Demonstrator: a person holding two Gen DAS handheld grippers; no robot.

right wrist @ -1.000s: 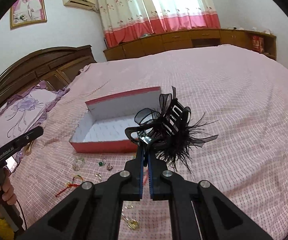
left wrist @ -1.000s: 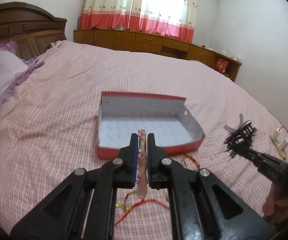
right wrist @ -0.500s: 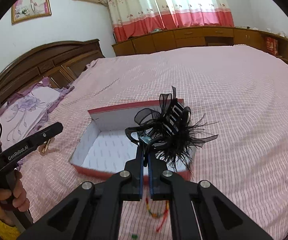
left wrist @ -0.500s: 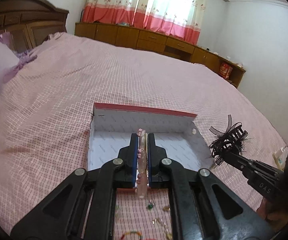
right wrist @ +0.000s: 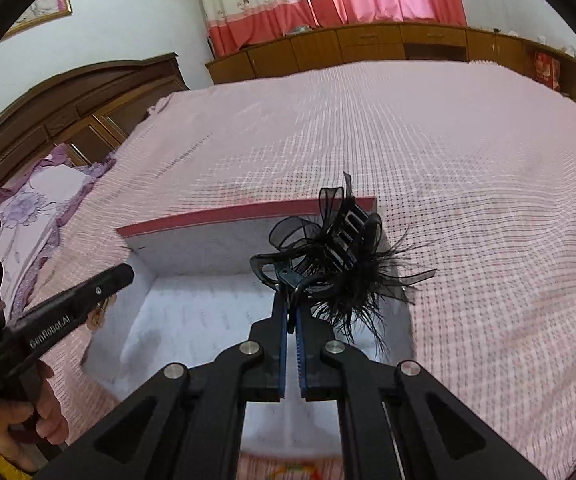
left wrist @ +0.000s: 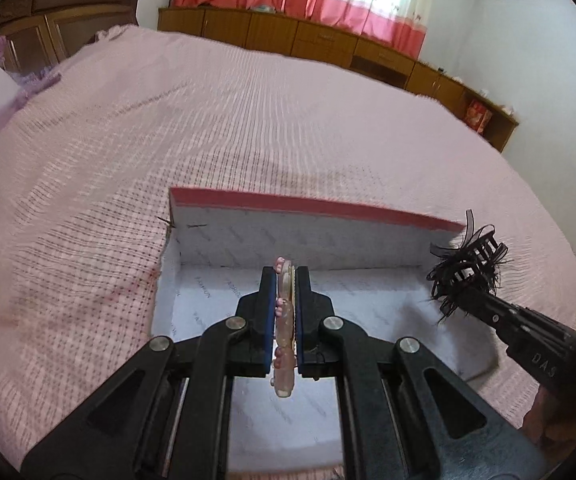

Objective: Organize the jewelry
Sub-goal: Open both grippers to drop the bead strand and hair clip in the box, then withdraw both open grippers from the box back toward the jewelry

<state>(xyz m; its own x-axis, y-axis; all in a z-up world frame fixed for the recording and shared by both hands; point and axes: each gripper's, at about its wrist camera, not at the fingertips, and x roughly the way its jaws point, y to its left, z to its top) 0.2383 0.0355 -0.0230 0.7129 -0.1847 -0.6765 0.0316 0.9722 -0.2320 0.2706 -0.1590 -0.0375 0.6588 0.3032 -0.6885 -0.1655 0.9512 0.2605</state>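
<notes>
My left gripper (left wrist: 285, 276) is shut on a pale pink beaded hair clip (left wrist: 283, 344) and holds it above the white inside of the red-edged box (left wrist: 312, 206). My right gripper (right wrist: 291, 280) is shut on a black feathered hair claw (right wrist: 340, 256) and holds it over the right part of the same box (right wrist: 207, 216). In the left wrist view the right gripper (left wrist: 464, 292) with the black claw (left wrist: 468, 264) hangs over the box's right end. In the right wrist view the left gripper (right wrist: 123, 274) reaches over the box's left wall.
The box lies on a pink checked bedspread (left wrist: 247, 112). A purple pillow (right wrist: 39, 204) and a dark wooden headboard (right wrist: 71, 96) are at the left. Wooden cabinets (left wrist: 328, 40) line the far wall under curtains. A bit of coloured jewelry (right wrist: 288, 470) shows near the box's front edge.
Both grippers have moved forward, from in front of the box to above its inside, each still holding its item. The loose jewelry on the bedspread has dropped out of view.
</notes>
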